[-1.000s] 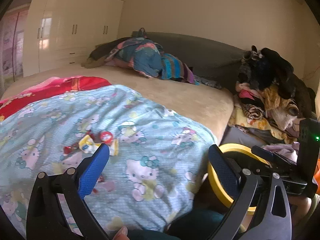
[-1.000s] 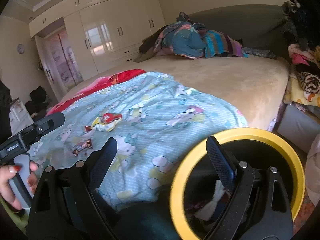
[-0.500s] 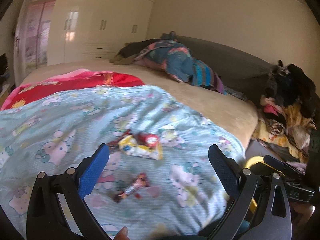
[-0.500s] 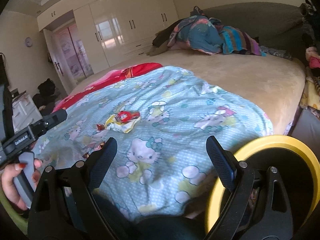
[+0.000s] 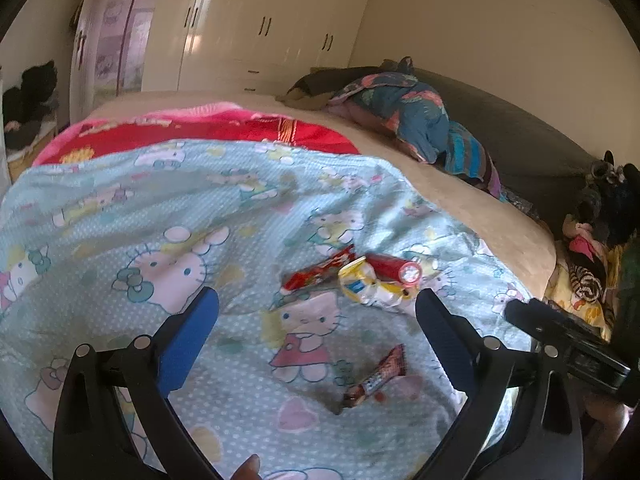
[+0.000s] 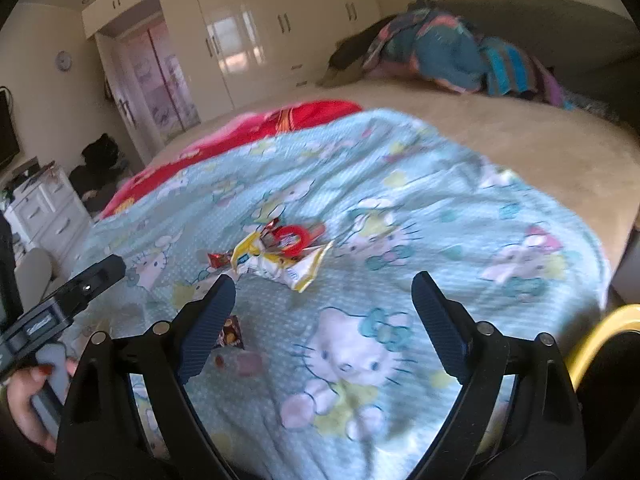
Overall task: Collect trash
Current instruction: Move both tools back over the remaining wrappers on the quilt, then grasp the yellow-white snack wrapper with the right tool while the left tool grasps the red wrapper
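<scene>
Trash lies in a small cluster on the bed [image 5: 500, 216], on top of the light blue cartoon-cat blanket [image 5: 120, 208] that covers the near part of the mattress. A red and pink blanket [image 5: 208, 128] shows at the blanket's far edge, and a heap of blue and striped bedding [image 5: 416, 120] sits at the far side against the dark headboard. Cream wardrobes [image 5: 260, 28] stand along the far wall, and a pile of clothes [image 5: 592, 248] rises just off the right side of the bed.

At the lower right of the right wrist view, the yellow rim of a bin [image 6: 600, 332] shows beside the bed.

The left gripper [image 5: 316, 320] hangs over the blanket with its jaws released and wide, nothing between the pads. The right gripper [image 6: 320, 308] is likewise spread apart and empty, a little to the right of the left one.

Largest of the trash is a crumpled yellow and white wrapper [image 5: 372, 288], with a red tube [image 5: 394, 268] resting on its far edge and a red wrapper [image 5: 320, 270] just to its left. Nearer, apart from these, lies a small brown candy bar wrapper [image 5: 376, 378], between the left gripper's fingers in its view. In the right wrist view that wrapper is partly hidden behind the right gripper's left finger.
</scene>
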